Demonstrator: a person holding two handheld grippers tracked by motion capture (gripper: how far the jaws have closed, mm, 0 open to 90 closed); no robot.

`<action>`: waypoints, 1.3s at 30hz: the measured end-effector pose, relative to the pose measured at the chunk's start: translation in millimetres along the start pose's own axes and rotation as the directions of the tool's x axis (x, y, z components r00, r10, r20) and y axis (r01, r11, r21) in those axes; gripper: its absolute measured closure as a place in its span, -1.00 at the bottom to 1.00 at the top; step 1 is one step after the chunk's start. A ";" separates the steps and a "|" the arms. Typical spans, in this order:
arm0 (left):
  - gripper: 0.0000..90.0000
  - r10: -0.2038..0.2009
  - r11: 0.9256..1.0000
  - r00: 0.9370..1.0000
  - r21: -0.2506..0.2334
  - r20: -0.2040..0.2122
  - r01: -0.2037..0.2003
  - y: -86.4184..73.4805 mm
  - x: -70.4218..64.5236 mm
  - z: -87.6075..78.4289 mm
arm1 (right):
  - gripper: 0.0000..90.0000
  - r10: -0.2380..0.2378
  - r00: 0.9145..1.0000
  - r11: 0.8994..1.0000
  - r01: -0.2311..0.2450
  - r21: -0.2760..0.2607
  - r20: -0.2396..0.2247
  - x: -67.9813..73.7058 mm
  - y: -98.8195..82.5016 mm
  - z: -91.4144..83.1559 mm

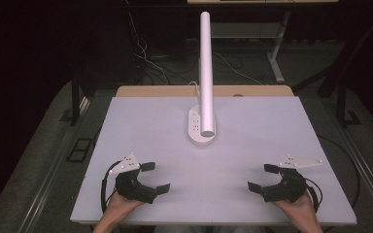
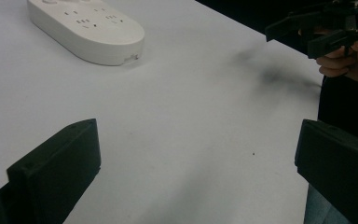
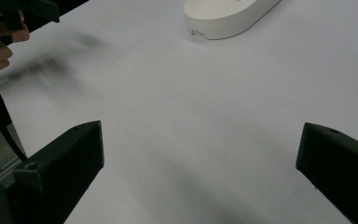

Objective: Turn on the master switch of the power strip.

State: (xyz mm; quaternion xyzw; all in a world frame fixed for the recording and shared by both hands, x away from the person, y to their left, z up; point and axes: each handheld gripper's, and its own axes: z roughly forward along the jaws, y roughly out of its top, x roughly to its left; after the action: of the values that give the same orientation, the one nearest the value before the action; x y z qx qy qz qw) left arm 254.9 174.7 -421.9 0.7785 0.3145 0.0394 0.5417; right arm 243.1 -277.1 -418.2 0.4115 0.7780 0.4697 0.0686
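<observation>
A white desk lamp stands at the middle of the white table (image 1: 252, 131), with an oval base (image 1: 201, 127) carrying small buttons and a long tube head (image 1: 206, 73) reaching toward me. That base (image 2: 88, 29) also lies ahead in the left gripper view, and its near end (image 3: 228, 16) lies ahead in the right gripper view. My left gripper (image 1: 154, 176) rests near the front left edge, jaws wide apart, nothing between them. My right gripper (image 1: 262, 176) rests near the front right edge, open and empty too. Both point inward, toward each other.
Cables lie on the dark floor (image 1: 39, 141) behind the table. A wooden strip (image 1: 150, 91) runs along the table's far edge. Metal table legs (image 1: 277, 53) stand at the back right. A hand holds the other gripper (image 2: 326, 28) across the table in the left gripper view.
</observation>
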 end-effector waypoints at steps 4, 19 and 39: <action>-1.00 0.004 1.000 1.000 0.007 0.001 -0.004 -0.3 -0.2 0.0 | -1.00 -0.001 1.000 1.000 0.001 0.002 -0.003 -0.2 -0.3 -0.6; -1.00 0.001 1.000 1.000 0.012 0.006 -0.001 1.6 -1.8 0.3 | -1.00 0.003 1.000 1.000 -0.003 0.008 -0.002 -3.1 -1.9 -2.1; -1.00 -0.012 0.997 1.000 0.071 0.014 0.011 11.1 5.1 3.5 | -1.00 -0.002 1.000 1.000 0.002 0.008 0.001 -3.1 -2.5 -3.0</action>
State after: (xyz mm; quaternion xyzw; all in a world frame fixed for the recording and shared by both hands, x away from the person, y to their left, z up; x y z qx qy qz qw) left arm 265.4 172.1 -415.1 0.7956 0.3165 0.0196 0.5162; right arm 242.2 -281.8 -419.4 0.4111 0.7804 0.4663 0.0679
